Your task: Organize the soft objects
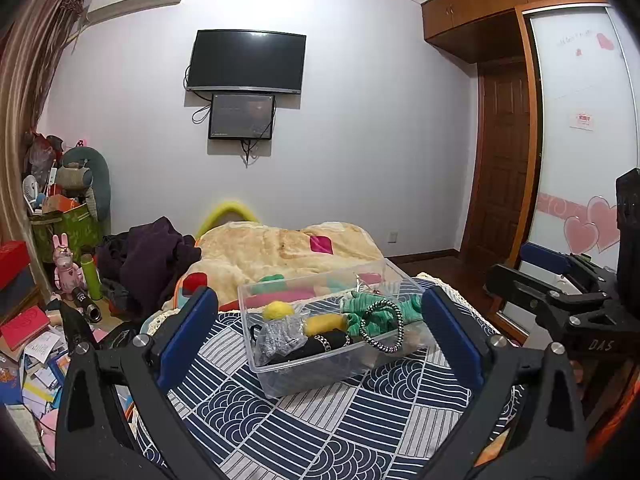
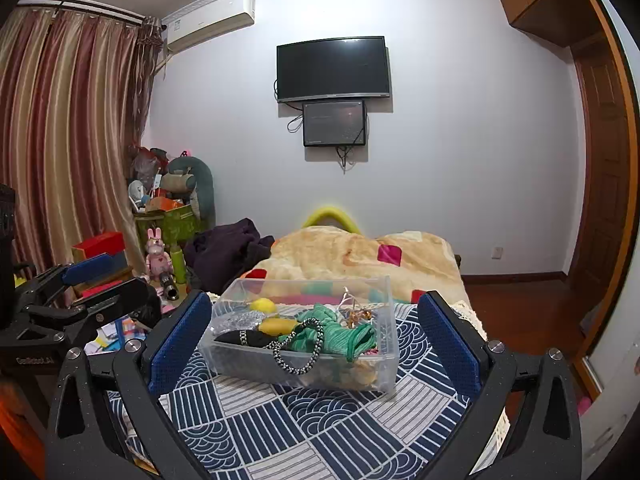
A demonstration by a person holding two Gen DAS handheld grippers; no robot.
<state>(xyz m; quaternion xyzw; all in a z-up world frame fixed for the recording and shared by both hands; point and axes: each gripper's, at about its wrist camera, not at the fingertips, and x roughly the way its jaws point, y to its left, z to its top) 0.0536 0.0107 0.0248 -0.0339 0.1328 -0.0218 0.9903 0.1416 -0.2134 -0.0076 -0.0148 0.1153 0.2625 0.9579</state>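
Observation:
A clear plastic bin (image 1: pixel 280 380) (image 2: pixel 384 376) stands on the blue and white patterned cloth (image 1: pixel 340 432) (image 2: pixel 320 428). In it lie a green knit cloth (image 1: pixel 372 310) (image 2: pixel 332 330), yellow soft pieces (image 1: pixel 278 310) (image 2: pixel 276 325), a black item (image 1: pixel 320 344) (image 2: pixel 236 338), a grey mesh bundle (image 1: pixel 278 338) and a black-white braided loop (image 1: pixel 382 326) (image 2: pixel 298 350) hanging over the front rim. My left gripper (image 1: pixel 320 320) is open and empty in front of the bin. My right gripper (image 2: pixel 316 328) is open and empty, also short of the bin.
A beige blanket (image 1: pixel 280 248) (image 2: pixel 352 252) with coloured patches lies behind the bin. Dark clothes (image 1: pixel 148 256) (image 2: pixel 228 252) are heaped at its left. Boxes, books and toys (image 1: pixel 40 340) clutter the left floor. A wardrobe and door (image 1: pixel 504 160) stand on the right.

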